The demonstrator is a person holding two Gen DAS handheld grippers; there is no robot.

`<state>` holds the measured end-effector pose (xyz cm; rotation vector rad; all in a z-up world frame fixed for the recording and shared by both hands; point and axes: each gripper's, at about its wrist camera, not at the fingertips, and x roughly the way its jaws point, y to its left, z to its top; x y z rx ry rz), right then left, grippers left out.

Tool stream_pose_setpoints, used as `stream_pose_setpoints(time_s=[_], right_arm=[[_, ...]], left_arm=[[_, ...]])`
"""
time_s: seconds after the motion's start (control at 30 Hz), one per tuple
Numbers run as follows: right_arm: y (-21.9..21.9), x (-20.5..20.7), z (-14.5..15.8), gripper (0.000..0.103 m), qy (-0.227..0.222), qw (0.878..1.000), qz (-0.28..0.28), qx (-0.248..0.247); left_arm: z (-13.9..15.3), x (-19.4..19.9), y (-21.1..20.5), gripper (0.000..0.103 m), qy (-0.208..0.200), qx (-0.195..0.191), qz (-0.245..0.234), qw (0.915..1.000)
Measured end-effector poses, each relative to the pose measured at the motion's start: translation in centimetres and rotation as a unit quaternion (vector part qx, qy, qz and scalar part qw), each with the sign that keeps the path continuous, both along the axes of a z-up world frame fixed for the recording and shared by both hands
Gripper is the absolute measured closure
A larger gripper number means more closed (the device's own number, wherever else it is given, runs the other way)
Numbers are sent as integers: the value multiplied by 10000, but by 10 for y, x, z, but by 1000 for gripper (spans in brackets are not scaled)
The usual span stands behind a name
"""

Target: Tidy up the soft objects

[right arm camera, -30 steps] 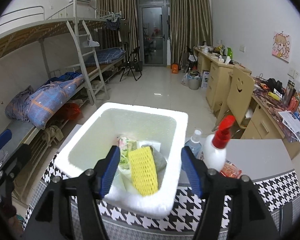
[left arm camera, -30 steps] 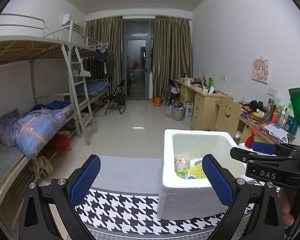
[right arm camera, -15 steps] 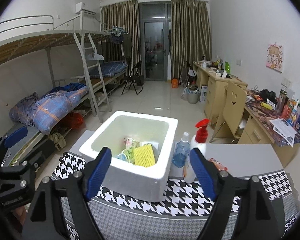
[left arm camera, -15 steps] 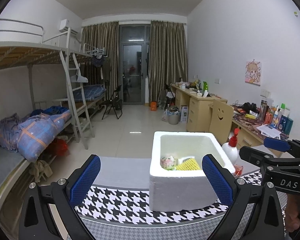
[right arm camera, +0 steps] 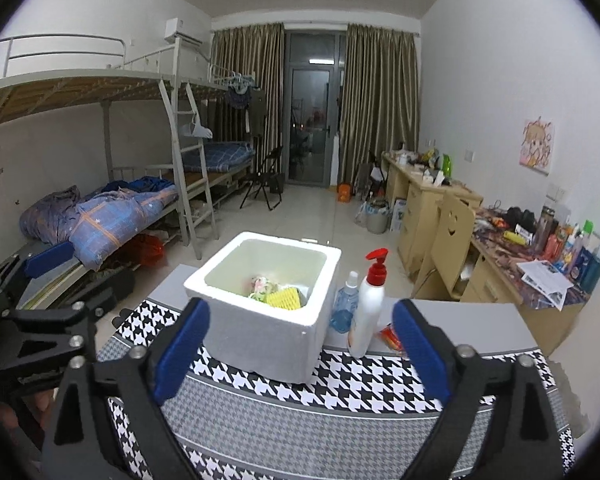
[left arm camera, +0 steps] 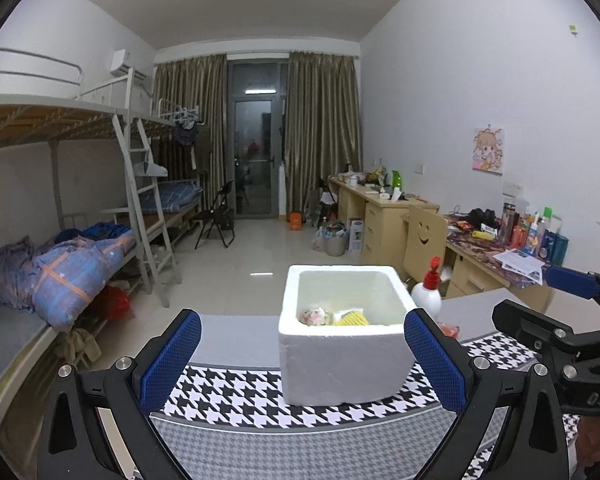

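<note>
A white foam box [left arm camera: 342, 354] [right arm camera: 268, 344] stands on the houndstooth tablecloth [left arm camera: 236, 394] [right arm camera: 372, 384]. Inside it lie a yellow mesh sponge [right arm camera: 284, 299] [left arm camera: 352, 319], a floral soft item [right arm camera: 262, 285] [left arm camera: 314, 315] and other soft things, partly hidden by the box wall. My left gripper [left arm camera: 302, 360] is open and empty, in front of the box. My right gripper [right arm camera: 300, 344] is open and empty, also in front of the box. The right gripper shows at the right edge of the left wrist view [left arm camera: 556, 312].
A white pump bottle with a red top [right arm camera: 370, 304] [left arm camera: 428, 292] and a small blue bottle [right arm camera: 346, 306] stand right of the box, with a red packet [right arm camera: 390, 336] beside them. Bunk beds [right arm camera: 100, 216] are left, desks and a chair [right arm camera: 448, 220] right.
Both grippers have pulled back and away from the foam box; it now looks smaller and further off. The yellow sponge stays in the box. Both stay open.
</note>
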<state>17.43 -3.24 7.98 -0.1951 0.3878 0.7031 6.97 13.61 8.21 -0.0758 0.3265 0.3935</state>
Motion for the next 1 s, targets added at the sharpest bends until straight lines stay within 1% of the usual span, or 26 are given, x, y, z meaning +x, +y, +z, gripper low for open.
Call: stream_pose_setpoints(time_s=[0.13, 0.27, 0.47, 0.63, 0.8, 1.0], right_arm=[[-10, -15, 0, 4, -83, 9999, 62, 50], [-23, -27, -3, 4, -99, 9998, 73, 125], [-35, -45, -6, 4, -252, 9995, 120, 135], [-48, -56, -7, 4, -324, 9992, 108, 216], [-62, -64, -8, 4, -282, 9989, 48, 363], [-70, -73, -13, 4, -361, 9987, -51, 353]], left_arm=[[2, -15, -8, 1, -62, 23, -15, 10000], [3, -33, -20, 1, -155, 133, 4, 9998], [4, -57, -34, 1, -334, 135, -106, 9993], [5, -67, -41, 1, -366, 184, -119, 9991], [2, -75, -45, 1, -400, 163, -185, 9989], [-4, -84, -50, 1, -426, 145, -244, 9987]])
